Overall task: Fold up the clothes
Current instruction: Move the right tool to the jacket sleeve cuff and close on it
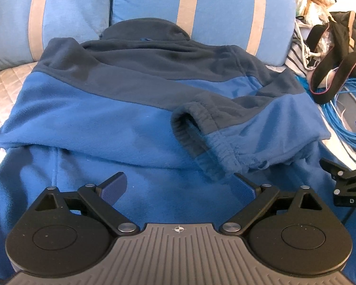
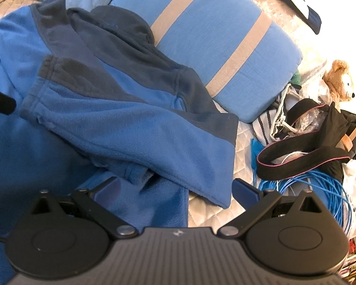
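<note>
A two-tone fleece jacket, bright blue body with navy shoulders and collar (image 1: pixel 121 109), lay spread on the quilted pale bed cover (image 1: pixel 4 87), its collar up against two light-blue pillows with grey stripes (image 1: pixel 201 4). One sleeve with a gathered elastic cuff (image 1: pixel 201 137) was folded across the body, the cuff resting roughly mid-chest. Left claw (image 1: pixel 178 187) sat low over the jacket's lower blue panel, both fingers spread wide apart and holding nothing; whether its pads touched the fleece could not be told. Right claw (image 2: pixel 175 187) was likewise spread wide and empty, positioned at the jacket's side edge, one finger over the blue fleece and the other over bare quilted cover; the folded sleeve's fold edge (image 2: pixel 208 166) lay just ahead between the fingers. In the left view, part of the right claw's black linkage appeared at the frame edge. Beside the jacket: a coil of blue cable (image 2: pixel 308 187), a black bag with a pink-trimmed strap (image 2: pixel 320 142), and a tan plush bear (image 2: pixel 341 80).
</note>
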`<action>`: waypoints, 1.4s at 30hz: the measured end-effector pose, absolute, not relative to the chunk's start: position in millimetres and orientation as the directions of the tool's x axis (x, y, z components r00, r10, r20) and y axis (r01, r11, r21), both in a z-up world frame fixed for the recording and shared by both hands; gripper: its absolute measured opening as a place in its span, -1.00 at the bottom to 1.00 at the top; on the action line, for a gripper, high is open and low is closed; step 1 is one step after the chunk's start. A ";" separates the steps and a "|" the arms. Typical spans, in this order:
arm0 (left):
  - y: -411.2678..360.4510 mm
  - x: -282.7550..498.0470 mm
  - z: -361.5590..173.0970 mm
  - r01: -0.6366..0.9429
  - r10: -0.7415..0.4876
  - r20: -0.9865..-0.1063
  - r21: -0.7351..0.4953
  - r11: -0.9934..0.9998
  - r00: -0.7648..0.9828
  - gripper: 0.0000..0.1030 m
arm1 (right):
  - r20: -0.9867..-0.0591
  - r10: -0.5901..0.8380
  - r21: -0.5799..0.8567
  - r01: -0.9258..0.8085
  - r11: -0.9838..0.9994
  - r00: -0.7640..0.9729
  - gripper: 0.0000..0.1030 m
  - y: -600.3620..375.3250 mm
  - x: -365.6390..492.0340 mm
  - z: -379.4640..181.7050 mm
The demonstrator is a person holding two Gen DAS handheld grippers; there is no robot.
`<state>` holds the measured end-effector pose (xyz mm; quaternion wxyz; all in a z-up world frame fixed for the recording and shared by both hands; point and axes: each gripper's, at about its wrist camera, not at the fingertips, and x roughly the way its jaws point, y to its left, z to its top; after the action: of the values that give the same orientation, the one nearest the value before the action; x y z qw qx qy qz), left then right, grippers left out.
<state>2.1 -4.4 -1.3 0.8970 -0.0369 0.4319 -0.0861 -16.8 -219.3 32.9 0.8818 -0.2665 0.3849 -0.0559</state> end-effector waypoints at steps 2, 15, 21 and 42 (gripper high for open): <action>-2.9 1.9 -0.8 0.119 -0.193 -0.763 -0.153 0.981 0.617 0.86 | -0.649 -0.296 -0.499 -0.098 0.861 0.701 1.00 -222.1 -18.5 35.3; 4.5 12.8 22.9 0.031 -0.342 -0.726 -0.405 0.914 0.597 0.85 | -0.634 -0.293 -0.490 -0.079 0.868 0.716 1.00 -230.5 -29.7 41.7; -0.9 13.9 25.3 0.120 -0.433 -0.627 -0.477 0.871 0.647 0.85 | -0.629 -0.296 -0.477 -0.056 0.877 0.719 1.00 -234.1 -31.6 43.8; 84.0 -31.8 93.3 0.144 -0.390 -0.572 -0.427 0.893 0.721 0.85 | -0.584 -0.102 -0.595 -0.340 0.728 0.805 0.97 -206.8 -55.2 77.3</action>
<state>-31.8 84.0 93.3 0.9103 -0.1790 0.3432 -0.1466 -55.2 -206.8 77.3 0.8783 -0.3623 0.3045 0.0678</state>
